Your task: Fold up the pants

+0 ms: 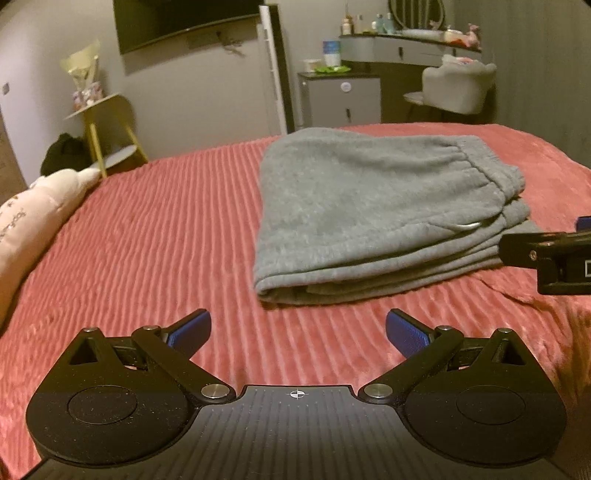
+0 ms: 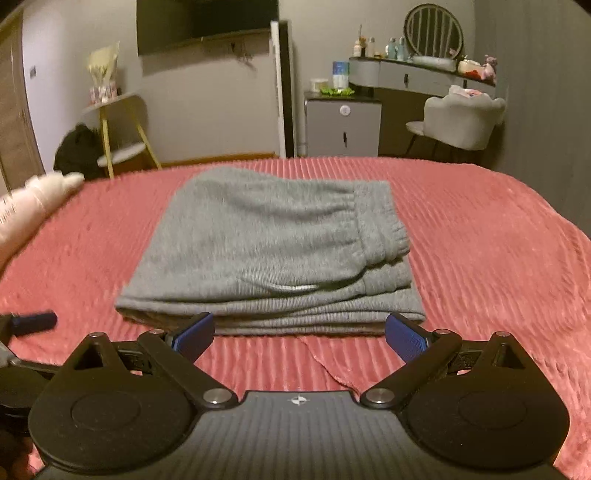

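Grey fleece pants (image 2: 269,254) are lying folded into a compact, layered stack near the middle of a bed, resting on a ribbed pink blanket (image 1: 166,229). The elastic waistband is sitting on top toward the right side of the stack, and a pale drawstring is showing along the near edge.

The left gripper (image 1: 297,334) is hovering above the blanket, its 2 blue-padded fingers spread wide and holding nothing; the pants are lying ahead of it and slightly to its right, apart from the pads (image 1: 190,328). The right gripper (image 2: 299,334) is facing the stack head-on, its fingers likewise splayed apart and empty, with the blue fingertips (image 2: 404,338) sitting just in front of the folded near edge; whether they are touching the cloth is not clear. In the left wrist view, part of the right gripper is reaching in from the right edge beside the stack's corner.

A pale plush pillow (image 1: 33,225) is resting at the blanket's left edge. Beyond the bed, a yellow-legged side table (image 2: 118,129) is standing against the wall beneath a dark wall-mounted screen (image 2: 207,22), while a small grey cabinet (image 2: 343,123), a vanity with a round mirror (image 2: 434,31) and a light upholstered chair (image 2: 461,120) are filling the far right of the dim room.
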